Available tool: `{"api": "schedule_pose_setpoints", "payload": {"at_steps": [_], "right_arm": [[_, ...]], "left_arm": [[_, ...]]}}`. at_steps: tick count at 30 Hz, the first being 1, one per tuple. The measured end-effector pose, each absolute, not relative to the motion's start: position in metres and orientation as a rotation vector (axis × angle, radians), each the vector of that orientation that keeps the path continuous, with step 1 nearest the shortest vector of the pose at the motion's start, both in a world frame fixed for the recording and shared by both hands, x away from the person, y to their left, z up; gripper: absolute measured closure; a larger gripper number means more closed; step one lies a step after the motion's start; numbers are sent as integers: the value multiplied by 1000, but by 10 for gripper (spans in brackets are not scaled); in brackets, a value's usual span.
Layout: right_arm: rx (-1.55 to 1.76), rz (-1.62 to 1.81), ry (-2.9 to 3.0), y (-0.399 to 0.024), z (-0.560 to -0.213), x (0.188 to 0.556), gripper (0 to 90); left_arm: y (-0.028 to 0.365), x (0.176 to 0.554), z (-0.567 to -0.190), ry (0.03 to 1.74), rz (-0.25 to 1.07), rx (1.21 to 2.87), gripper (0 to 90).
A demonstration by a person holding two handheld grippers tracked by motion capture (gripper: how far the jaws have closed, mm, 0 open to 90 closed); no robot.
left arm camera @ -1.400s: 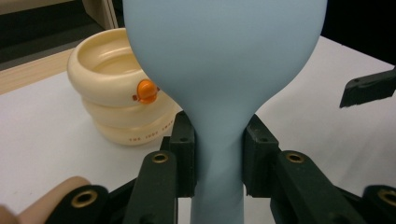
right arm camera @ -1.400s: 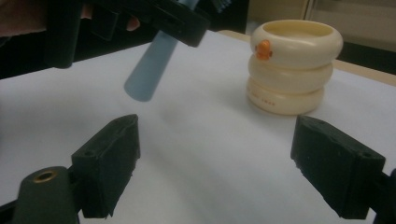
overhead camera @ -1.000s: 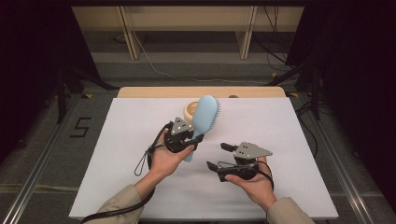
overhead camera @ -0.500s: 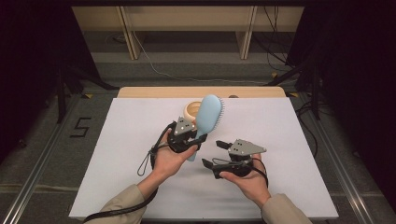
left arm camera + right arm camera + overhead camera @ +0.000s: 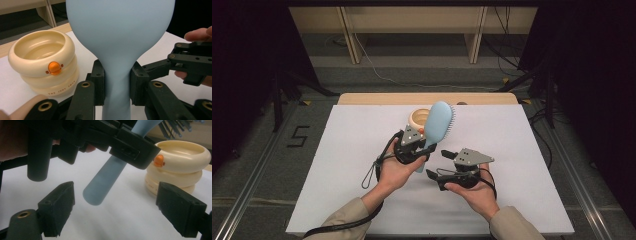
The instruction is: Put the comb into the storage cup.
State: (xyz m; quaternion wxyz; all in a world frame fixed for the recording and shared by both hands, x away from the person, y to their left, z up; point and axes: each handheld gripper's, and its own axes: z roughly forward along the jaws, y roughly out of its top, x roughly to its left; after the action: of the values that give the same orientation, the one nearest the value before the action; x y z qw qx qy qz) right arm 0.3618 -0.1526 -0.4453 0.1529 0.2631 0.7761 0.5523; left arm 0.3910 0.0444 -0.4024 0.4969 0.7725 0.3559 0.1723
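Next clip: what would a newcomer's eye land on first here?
First, the pale blue hairbrush raised over the middle of the white table, its neck clamped in the left hand-held gripper. Just behind it sits a cream ringed pot with an orange button on its side. The right hand-held gripper waits open, its jaws aimed at the free end of the brush handle without touching it.

Left claw [image 5: 424,150] raised in left hand [image 5: 396,167], jaws clamped. Right claw [image 5: 443,164] held level in right palm [image 5: 474,187], jaws spread wide, pointing toward left claw.
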Motion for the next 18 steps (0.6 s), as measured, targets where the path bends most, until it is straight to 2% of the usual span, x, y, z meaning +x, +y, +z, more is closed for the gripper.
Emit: {"api": "schedule_pose_setpoints", "payload": {"at_steps": [18], "right_arm": [[750,1579,2240,-145,-446,364,163]], "left_arm": [[41,388,-403,847,417,1864,697]]}}
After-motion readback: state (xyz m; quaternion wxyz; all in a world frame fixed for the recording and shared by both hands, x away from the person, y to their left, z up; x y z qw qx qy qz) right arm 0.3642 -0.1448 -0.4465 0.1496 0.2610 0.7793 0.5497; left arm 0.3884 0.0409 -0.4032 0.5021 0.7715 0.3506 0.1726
